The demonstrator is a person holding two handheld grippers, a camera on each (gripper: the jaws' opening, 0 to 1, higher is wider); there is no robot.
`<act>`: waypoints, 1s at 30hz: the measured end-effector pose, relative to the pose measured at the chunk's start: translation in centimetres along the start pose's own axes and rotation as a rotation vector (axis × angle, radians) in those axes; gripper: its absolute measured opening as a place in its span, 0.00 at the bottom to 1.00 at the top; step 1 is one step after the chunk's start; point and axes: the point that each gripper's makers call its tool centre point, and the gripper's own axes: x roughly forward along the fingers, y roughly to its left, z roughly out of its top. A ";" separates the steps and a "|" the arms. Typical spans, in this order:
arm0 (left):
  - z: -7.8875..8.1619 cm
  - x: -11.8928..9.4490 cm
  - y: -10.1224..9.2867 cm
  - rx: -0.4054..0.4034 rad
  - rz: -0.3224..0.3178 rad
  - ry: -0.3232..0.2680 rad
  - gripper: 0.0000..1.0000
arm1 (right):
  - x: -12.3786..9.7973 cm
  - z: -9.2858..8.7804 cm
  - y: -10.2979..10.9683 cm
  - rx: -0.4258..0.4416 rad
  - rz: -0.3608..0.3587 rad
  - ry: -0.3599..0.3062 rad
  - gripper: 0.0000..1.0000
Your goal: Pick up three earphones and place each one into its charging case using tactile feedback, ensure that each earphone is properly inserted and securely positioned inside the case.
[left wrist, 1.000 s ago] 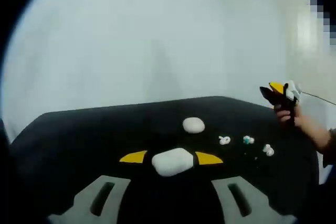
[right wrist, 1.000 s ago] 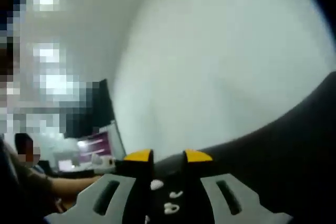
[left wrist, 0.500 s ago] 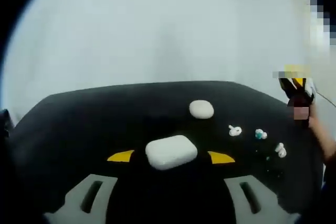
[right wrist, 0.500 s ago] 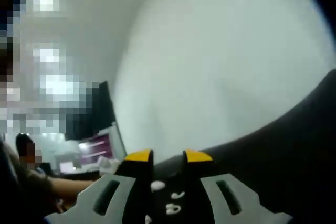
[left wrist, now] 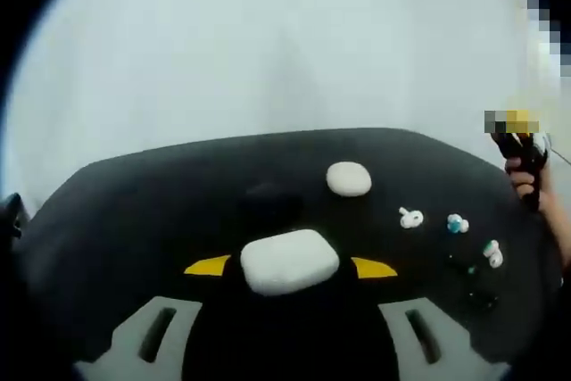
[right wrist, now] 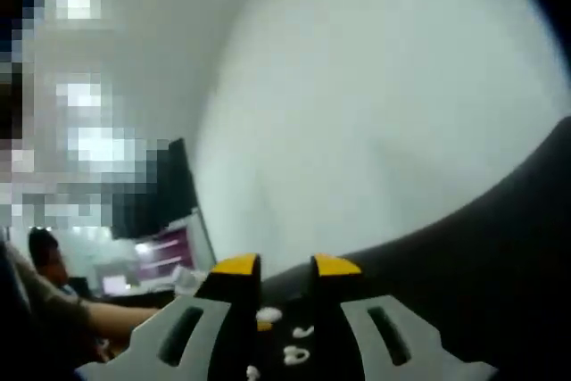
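Observation:
A white oblong charging case point(left wrist: 290, 260) lies on the black table point(left wrist: 161, 211), right between my left gripper's point(left wrist: 290, 267) yellow tips. The jaws stand wide open, a small gap on each side of the case. A rounder white case point(left wrist: 349, 178) sits farther back. Three earphones lie to the right: a white one point(left wrist: 410, 218), one with a teal tip point(left wrist: 457, 224), another white one point(left wrist: 492, 253). A hand holds my right gripper point(left wrist: 522, 142) above the table's far right edge. In the right gripper view, my right gripper point(right wrist: 285, 265) is narrowly open and holds nothing; small white earphones point(right wrist: 290, 356) show blurred below it.
A pale wall point(left wrist: 268, 51) rises behind the table. In the right gripper view a person point(right wrist: 53, 310) sits at the left near a lit screen point(right wrist: 165, 247). The black table top point(right wrist: 500, 247) slopes away to the right.
My left gripper's jaws have spread apart from the oblong case they were close against. In the left gripper view the right gripper has drifted rightward. The right gripper view is nearly unchanged.

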 end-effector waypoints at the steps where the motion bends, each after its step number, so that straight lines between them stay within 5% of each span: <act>1: 0.0 0.0 0.1 -0.001 0.001 -0.002 0.45 | 0.0 0.0 0.0 -0.001 0.000 0.001 0.24; 30: 1.3 -1.4 -1.0 0.064 -0.050 -0.083 0.39 | 0.0 -0.3 0.0 0.000 0.002 0.012 0.24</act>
